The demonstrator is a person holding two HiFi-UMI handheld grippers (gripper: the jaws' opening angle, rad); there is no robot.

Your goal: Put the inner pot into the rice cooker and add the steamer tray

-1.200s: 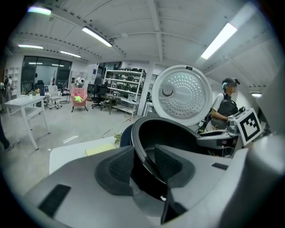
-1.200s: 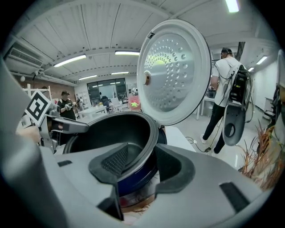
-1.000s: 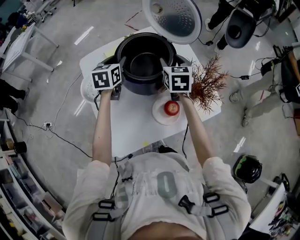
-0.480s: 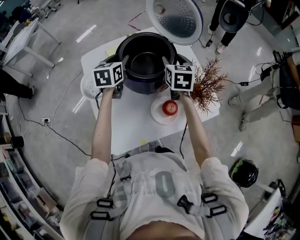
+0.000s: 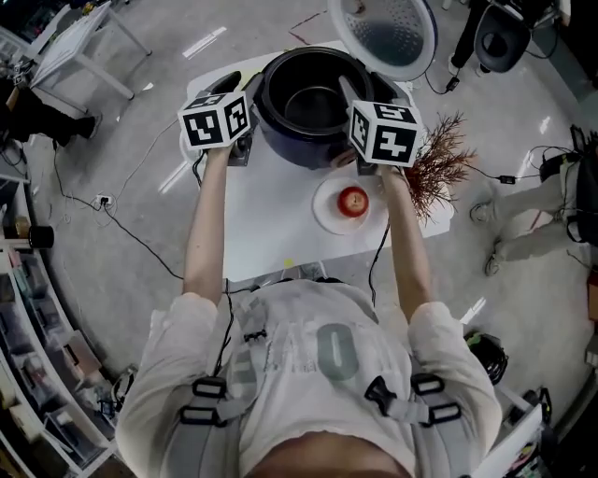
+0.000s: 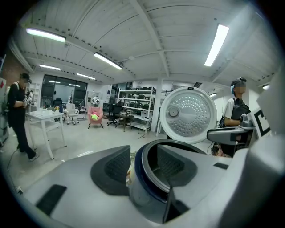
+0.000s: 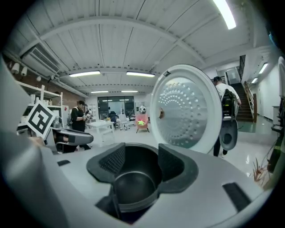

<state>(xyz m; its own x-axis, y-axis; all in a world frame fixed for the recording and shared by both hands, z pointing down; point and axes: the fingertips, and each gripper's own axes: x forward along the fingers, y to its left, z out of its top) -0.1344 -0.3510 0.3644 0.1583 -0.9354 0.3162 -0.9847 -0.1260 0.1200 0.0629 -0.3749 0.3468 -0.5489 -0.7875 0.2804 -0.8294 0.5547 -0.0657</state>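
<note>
"Head view, against 1 second ago: both marker cubes [image 5: 217, 119] loom larger, so my 2 grippers have come up, yet the inner pot [image 5: 313, 105] keeps its place at the far side of the table [image 5: 271, 233], at the foot of the rice cooker's open lid [image 5: 388, 28]."

"Fingers?"

"My left gripper [image 6: 143, 165] has just been opening: spread astride the pot's left rim, outer pad off the wall. My right gripper [image 7: 142, 164] is spread over the pot mouth, pinching nothing. I judge the pot seated and released; steamer tray next."
</note>
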